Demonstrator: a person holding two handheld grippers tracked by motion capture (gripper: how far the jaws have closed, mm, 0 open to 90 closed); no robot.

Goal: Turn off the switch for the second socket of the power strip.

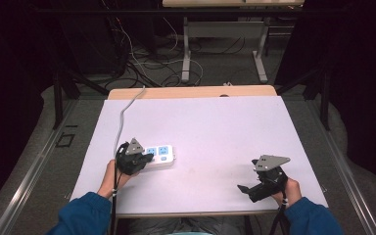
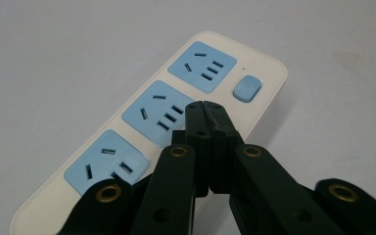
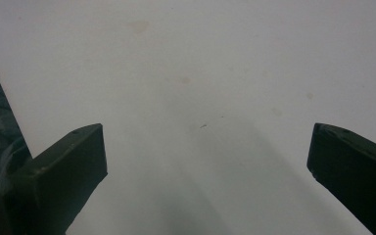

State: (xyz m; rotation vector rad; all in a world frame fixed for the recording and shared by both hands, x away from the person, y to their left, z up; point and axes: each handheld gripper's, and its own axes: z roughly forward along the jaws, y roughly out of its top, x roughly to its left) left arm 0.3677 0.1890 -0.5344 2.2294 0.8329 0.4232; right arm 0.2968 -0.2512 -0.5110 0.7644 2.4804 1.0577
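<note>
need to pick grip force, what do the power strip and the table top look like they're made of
Power strip: likely hard moulded plastic, cream body with a smooth, faintly glossy skin and rounded edges; the light blue socket faces and switch button look like matte plastic inserts.

Table top: a pale, matte sheet, possibly laminate or a mat, faintly stained; a wood-coloured board edge shows at the far side.

White surface, dark room behind

The surface (image 1: 215, 132) is covered by a white sheet, with a strip of bare wood showing along its far edge. Beyond that edge, loose cables (image 1: 147, 66) lie tangled on the floor (image 1: 225, 68) beside the grey legs of another desk (image 1: 188, 54).
</note>
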